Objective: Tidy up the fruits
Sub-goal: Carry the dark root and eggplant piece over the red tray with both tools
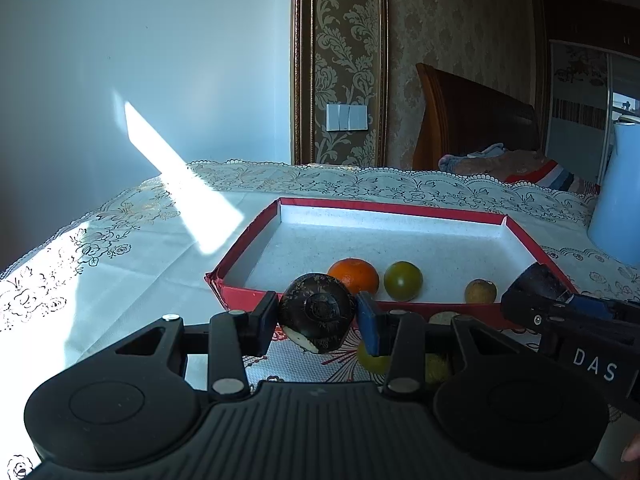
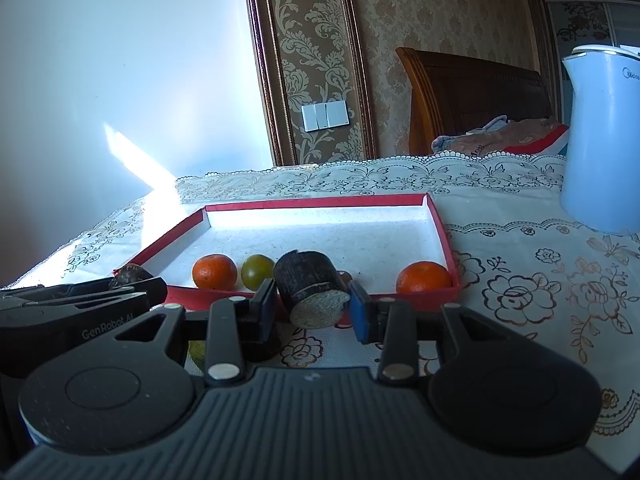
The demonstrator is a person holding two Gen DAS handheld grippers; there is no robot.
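A: What's in your tongs?

B: Your left tongs (image 1: 317, 314) clamp a dark water chestnut (image 1: 316, 310); your right tongs (image 2: 312, 304) clamp a cut dark chunk (image 2: 314, 290), both just before the red tray (image 2: 438, 220).

A: And the room?

B: Lace-clothed bench (image 2: 540, 288), white kettle (image 2: 600, 140), damask wallpaper (image 1: 440, 20), sunlit wall (image 1: 140, 60). In the tray: tangerines (image 2: 214, 272), a green fruit (image 2: 257, 272)

The tabletop (image 2: 540, 264) fills the middle band of both views, covered by a cream lace cloth printed with gold and dark flowers. A shallow red tray (image 2: 442, 236) with a white floor sits on it at centre frame. A white kettle (image 2: 600, 140) stands on the cloth at the right edge. A yellow-green fruit (image 1: 374, 360) lies on the cloth below the tray's near wall.
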